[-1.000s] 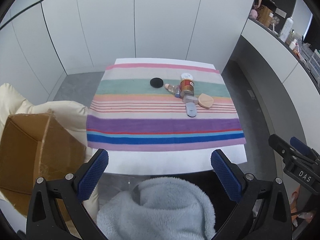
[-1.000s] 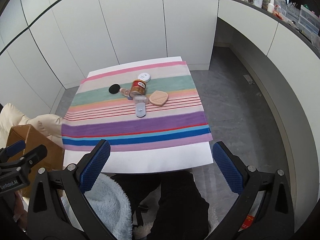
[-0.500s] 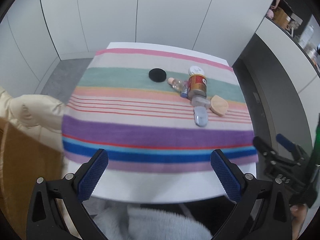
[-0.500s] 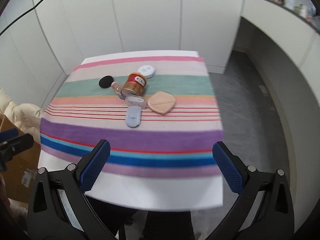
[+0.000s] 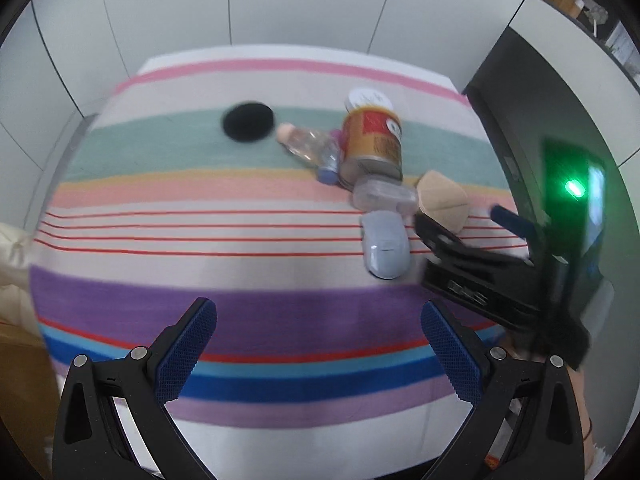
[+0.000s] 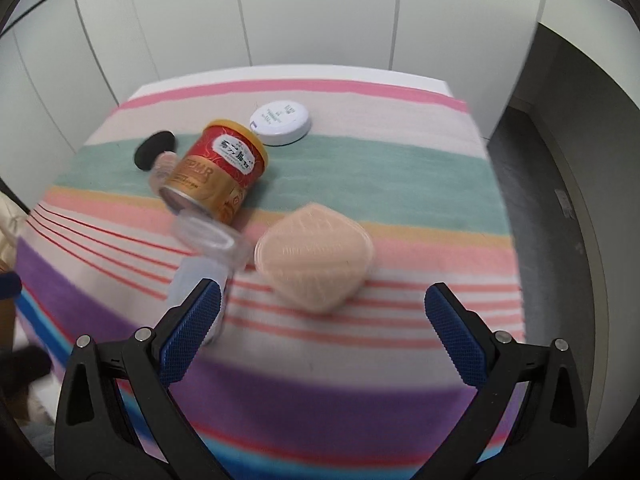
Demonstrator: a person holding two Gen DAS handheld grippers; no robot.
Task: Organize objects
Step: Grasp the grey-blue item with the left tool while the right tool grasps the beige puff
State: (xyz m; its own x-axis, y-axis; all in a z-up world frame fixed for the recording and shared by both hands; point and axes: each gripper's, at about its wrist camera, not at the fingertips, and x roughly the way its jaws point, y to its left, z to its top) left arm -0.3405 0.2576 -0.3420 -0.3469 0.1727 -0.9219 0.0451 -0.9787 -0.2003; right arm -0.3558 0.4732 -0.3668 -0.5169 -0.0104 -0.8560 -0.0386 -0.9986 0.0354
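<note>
Left gripper wide open, empty, over the purple band of the striped cloth. Left to right on the cloth: black round pad, small clear bottle on its side, red-gold can tipped over, clear plastic case just in front of it, pale blue case, peach puff, white round tin behind. Right gripper also spread wide, empty, low over the cloth, puff just ahead between its fingers.

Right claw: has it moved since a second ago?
Yes. The right claw has advanced over the striped cloth toward the peach puff, open, holding nothing.
</note>
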